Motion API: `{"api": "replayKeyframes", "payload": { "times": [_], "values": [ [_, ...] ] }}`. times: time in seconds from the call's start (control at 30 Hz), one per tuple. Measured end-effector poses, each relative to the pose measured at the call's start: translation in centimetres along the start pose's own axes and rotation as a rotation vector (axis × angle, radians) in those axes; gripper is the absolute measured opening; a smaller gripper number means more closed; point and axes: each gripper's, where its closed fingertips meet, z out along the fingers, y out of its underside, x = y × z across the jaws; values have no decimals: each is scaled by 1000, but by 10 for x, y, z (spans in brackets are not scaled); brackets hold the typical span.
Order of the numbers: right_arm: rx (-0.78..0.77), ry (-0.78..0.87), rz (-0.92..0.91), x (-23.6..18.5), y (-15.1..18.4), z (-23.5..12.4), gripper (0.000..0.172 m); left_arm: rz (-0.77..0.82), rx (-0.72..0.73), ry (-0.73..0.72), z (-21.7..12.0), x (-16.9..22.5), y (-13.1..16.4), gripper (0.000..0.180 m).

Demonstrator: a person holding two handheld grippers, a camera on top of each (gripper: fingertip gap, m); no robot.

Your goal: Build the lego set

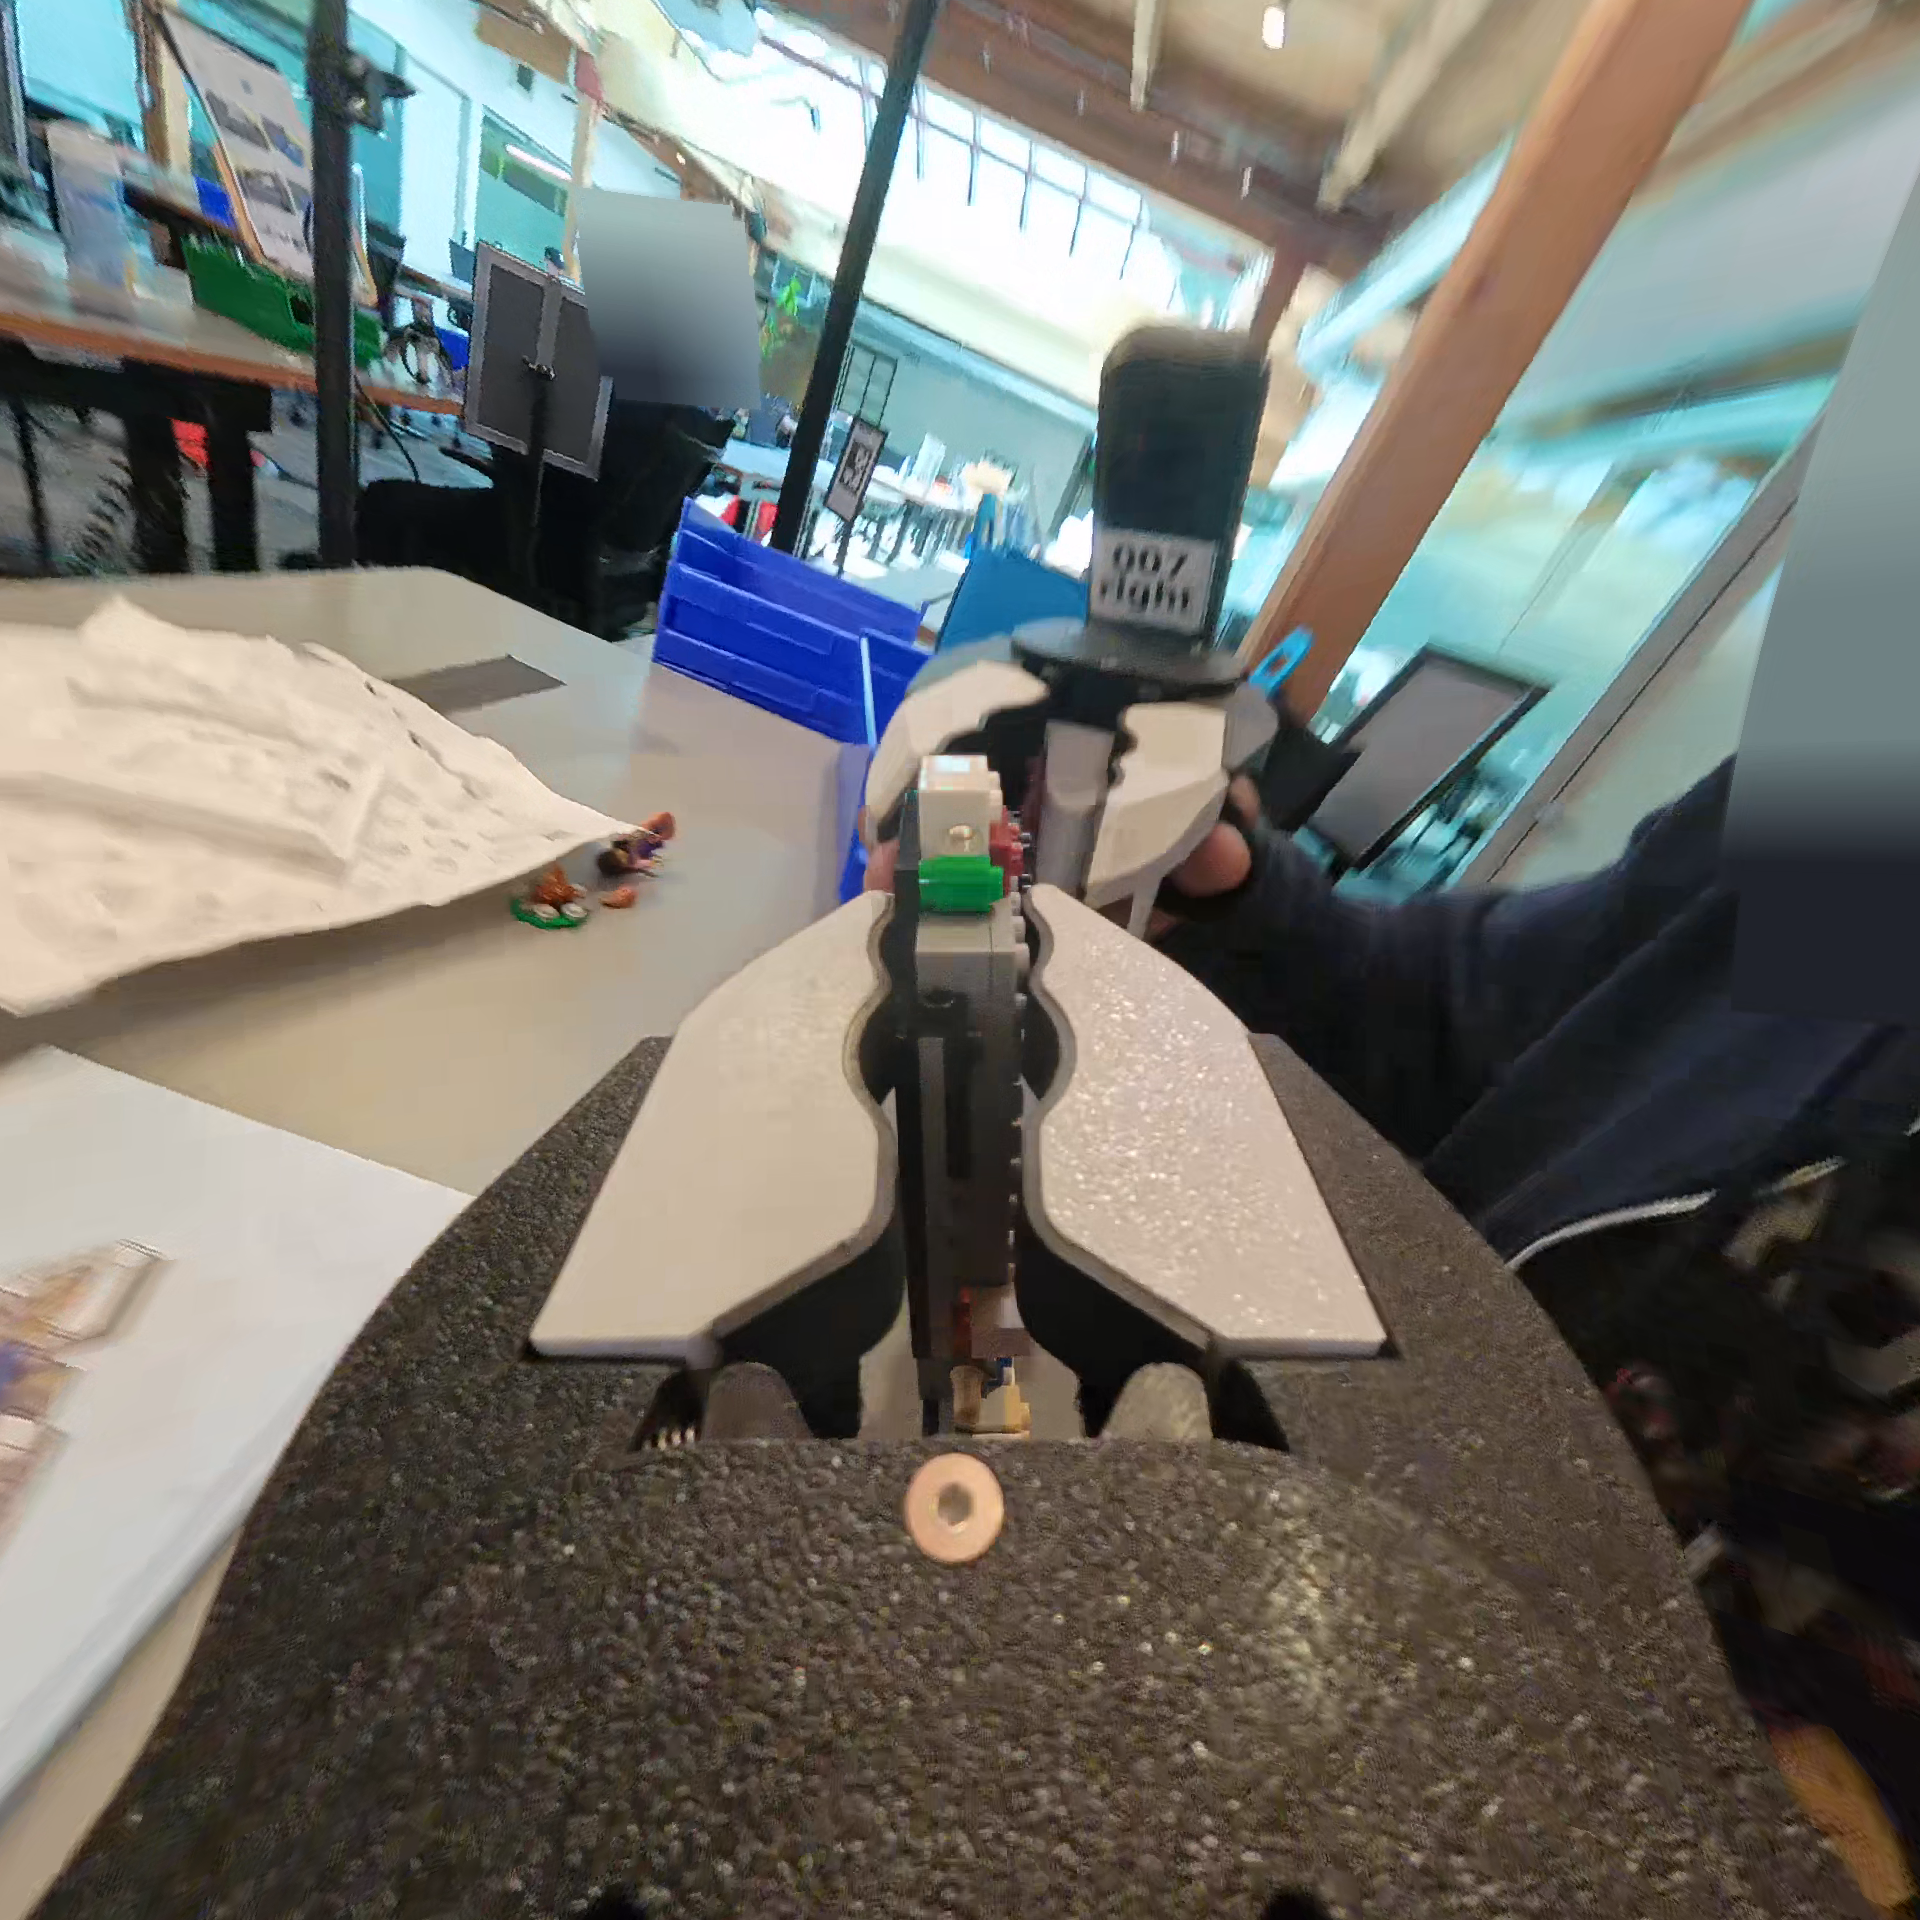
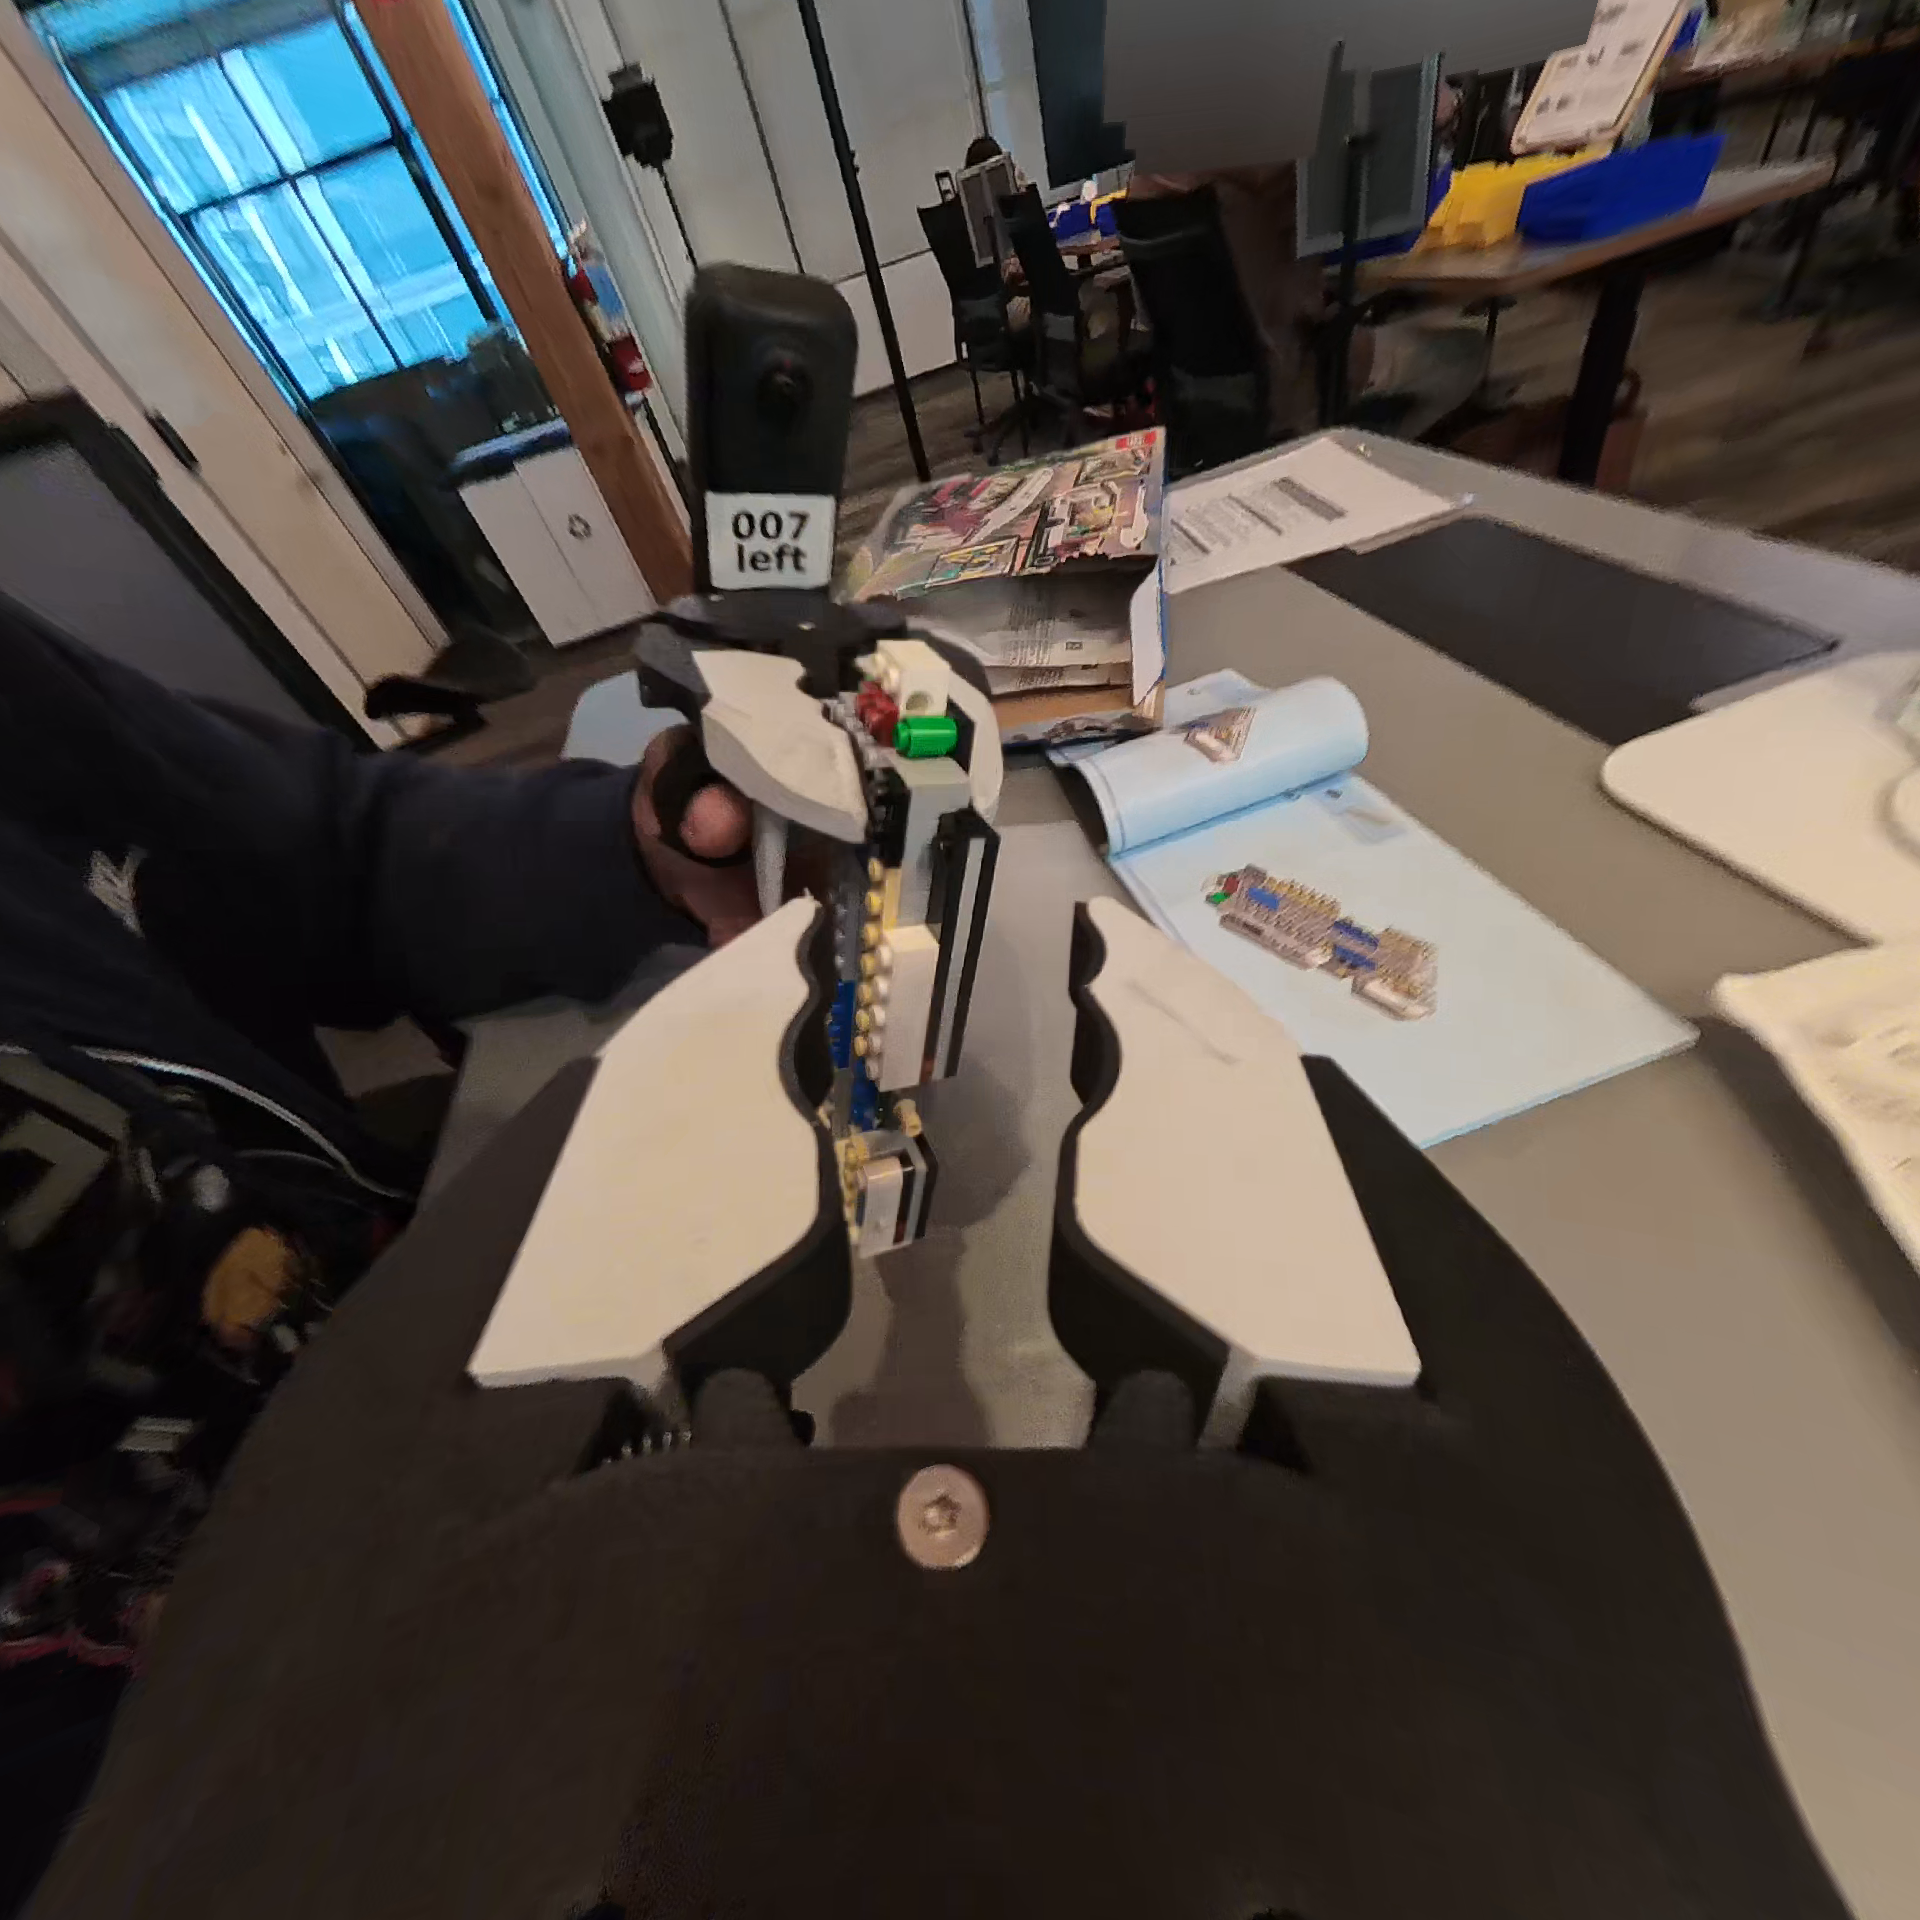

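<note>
Bricks fill our left gripper [image 1: 956,914]: a long grey brick model [image 1: 961,1049], green piece on top, clamped between both pads. Only our right wrist view shows our right gripper [image 2: 940,935] spread open, its right pad clear of the model [image 2: 914,997]. Beyond lie an open booklet [image 2: 1403,935] and a grey table [image 2: 1558,1299].

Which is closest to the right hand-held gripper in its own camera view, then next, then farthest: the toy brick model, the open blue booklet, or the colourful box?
1. Toy brick model: right between the fingers of the right hand-held gripper, nearer its left one.
2. Open blue booklet: flat on the table, ahead and right.
3. Colourful box: farthest, behind the booklet.
</note>
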Motion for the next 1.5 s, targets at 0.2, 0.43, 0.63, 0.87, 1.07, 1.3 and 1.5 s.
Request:
{"api": "replayKeyframes", "payload": {
  "times": [0.2, 0.43, 0.63, 0.87, 1.07, 1.3, 1.5],
  "values": [
    [6, 29, -330, -15, -17, 5, 42, 339, -52, -44, 1, 18, -10, 19],
    [82, -42, -385, -31, -17, 3, 33, 430, -48, -25, -1, 23, -2, 19],
    [36, -30, -444, -31, -6, 9, 30, 496, -92, -12, -1, 26, 9, 19],
    [10, -103, -458, -39, 2, 9, 24, 512, -113, 22, 0, 31, 17, 19],
    [-23, -141, -518, -46, 10, 9, 18, 543, -138, 61, -1, 35, 24, 19],
    [-29, -138, -562, -49, 11, 10, 18, 567, -131, 81, -2, 37, 26, 19],
    [-29, -129, -570, -48, 12, 11, 18, 563, -129, 81, -3, 37, 26, 19]
  ]
}}
